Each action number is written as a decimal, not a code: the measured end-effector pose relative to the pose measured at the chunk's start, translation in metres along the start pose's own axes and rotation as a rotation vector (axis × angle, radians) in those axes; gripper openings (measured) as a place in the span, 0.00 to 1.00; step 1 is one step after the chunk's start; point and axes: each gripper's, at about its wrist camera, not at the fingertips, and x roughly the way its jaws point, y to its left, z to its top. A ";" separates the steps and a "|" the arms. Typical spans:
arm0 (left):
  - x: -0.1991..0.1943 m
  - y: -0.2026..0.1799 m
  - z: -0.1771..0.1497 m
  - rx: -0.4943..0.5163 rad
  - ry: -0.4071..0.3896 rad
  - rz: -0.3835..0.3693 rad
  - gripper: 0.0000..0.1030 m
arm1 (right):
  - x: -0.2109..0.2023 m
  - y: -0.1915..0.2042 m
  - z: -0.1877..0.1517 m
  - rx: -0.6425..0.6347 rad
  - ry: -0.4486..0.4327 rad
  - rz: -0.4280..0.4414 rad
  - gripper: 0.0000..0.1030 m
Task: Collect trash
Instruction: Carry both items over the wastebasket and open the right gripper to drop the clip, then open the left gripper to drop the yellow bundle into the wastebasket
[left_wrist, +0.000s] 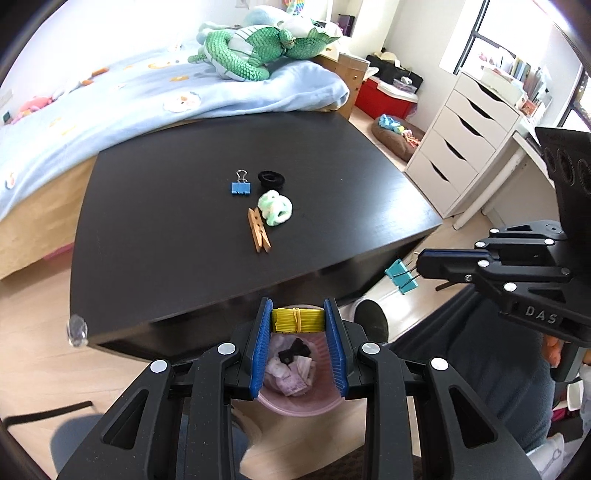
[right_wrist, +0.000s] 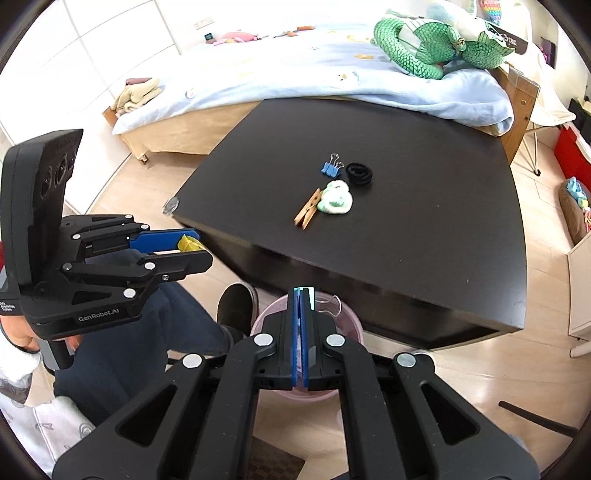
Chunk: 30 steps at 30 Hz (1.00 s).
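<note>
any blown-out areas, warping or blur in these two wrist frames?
Left wrist view: wall above the light-blue bed blanket is blown out; strong fisheye bends the edges of the dark wooden table; small items stay sharp. Right wrist view: same warp, dark corner vignette, glare on the white wardrobe doors, the pink plastic bin mostly hidden.

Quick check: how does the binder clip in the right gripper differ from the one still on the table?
The teal binder clip is pinched in the shut right gripper off the table's edge, above the pink bin; the blue binder clip lies loose on the black table. The held one is lighter, teal; the table one is a deeper blue. The held one hangs by its wire handles; the other rests flat beside a black ring. Both have silver wire handles.
</note>
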 end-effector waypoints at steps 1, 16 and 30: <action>-0.002 -0.001 -0.002 0.004 -0.003 0.003 0.28 | 0.000 0.002 -0.003 -0.004 0.002 0.000 0.01; -0.015 0.004 -0.010 -0.020 -0.020 0.014 0.28 | 0.007 0.003 -0.011 0.014 -0.002 0.009 0.65; -0.017 -0.005 -0.011 0.000 -0.025 0.000 0.28 | -0.008 -0.004 -0.012 0.063 -0.063 -0.026 0.93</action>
